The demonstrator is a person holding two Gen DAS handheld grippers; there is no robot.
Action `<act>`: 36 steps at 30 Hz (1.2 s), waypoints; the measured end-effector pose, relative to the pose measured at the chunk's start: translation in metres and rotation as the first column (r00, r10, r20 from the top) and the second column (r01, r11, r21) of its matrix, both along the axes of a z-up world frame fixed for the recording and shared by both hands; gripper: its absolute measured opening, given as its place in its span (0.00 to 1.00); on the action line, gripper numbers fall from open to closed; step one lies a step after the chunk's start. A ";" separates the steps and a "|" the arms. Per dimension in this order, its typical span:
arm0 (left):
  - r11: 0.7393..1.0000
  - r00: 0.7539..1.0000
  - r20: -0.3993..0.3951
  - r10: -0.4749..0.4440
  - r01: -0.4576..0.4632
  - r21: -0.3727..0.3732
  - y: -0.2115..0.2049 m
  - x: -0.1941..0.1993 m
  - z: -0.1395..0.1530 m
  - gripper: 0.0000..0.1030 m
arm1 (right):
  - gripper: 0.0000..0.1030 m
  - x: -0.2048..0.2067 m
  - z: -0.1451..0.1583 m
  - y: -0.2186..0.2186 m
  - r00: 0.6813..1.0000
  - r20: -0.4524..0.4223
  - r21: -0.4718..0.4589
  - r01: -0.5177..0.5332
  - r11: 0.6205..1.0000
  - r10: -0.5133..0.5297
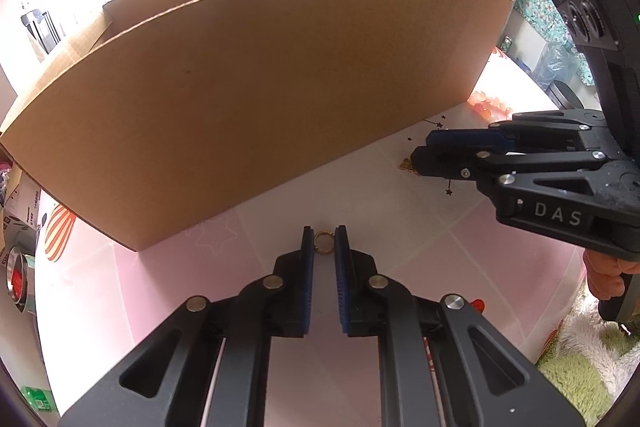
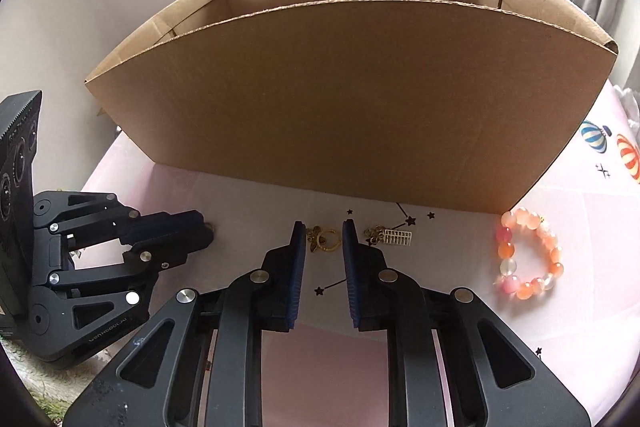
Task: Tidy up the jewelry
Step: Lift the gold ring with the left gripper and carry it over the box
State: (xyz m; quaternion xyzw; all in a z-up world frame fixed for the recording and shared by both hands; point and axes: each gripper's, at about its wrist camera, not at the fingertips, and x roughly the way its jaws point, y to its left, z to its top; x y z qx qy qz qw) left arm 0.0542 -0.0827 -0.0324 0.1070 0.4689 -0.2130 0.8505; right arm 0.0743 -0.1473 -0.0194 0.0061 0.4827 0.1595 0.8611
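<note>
While left tongs [image 1: 324,241] grip a small gold ring [image 1: 323,242] and right tongs [image 2: 324,239] straddle a gold butterfly ring [image 2: 325,241] without pinching, the brown cardboard box [image 2: 352,99] awaits everything, including the orange-pink bead bracelet [image 2: 528,255].

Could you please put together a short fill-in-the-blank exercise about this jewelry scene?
1. The left tool is shut on a small metal ____.
2. In the right wrist view, the beaded bracelet lies to the ____ of the right tool.
3. The gold butterfly piece lies ____ the right tool's two fingers.
4. Behind the jewelry stands an open box made of ____.

Missing words: ring; right; between; cardboard.
</note>
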 end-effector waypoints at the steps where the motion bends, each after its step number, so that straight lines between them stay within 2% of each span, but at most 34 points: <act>1: 1.000 1.000 0.001 -0.001 0.001 0.000 0.000 0.000 0.000 0.10 | 0.16 0.001 -0.002 0.002 1.000 -0.002 -0.011 -0.006 1.000 0.006; 8: 1.000 1.000 0.005 -0.005 0.005 0.003 -0.001 -0.001 -0.001 0.10 | 0.09 0.000 -0.003 0.015 0.998 0.013 -0.075 -0.057 0.996 0.058; 27: 1.000 1.000 0.011 -0.017 0.017 -0.005 0.002 -0.002 0.002 0.10 | 0.07 -0.007 0.013 -0.015 0.999 0.022 -0.003 -0.029 1.000 0.029; 36: 0.998 0.995 0.078 -0.054 0.057 -0.033 0.005 -0.009 0.022 0.10 | 0.07 -0.029 0.037 -0.019 0.998 0.060 0.016 -0.028 0.999 0.027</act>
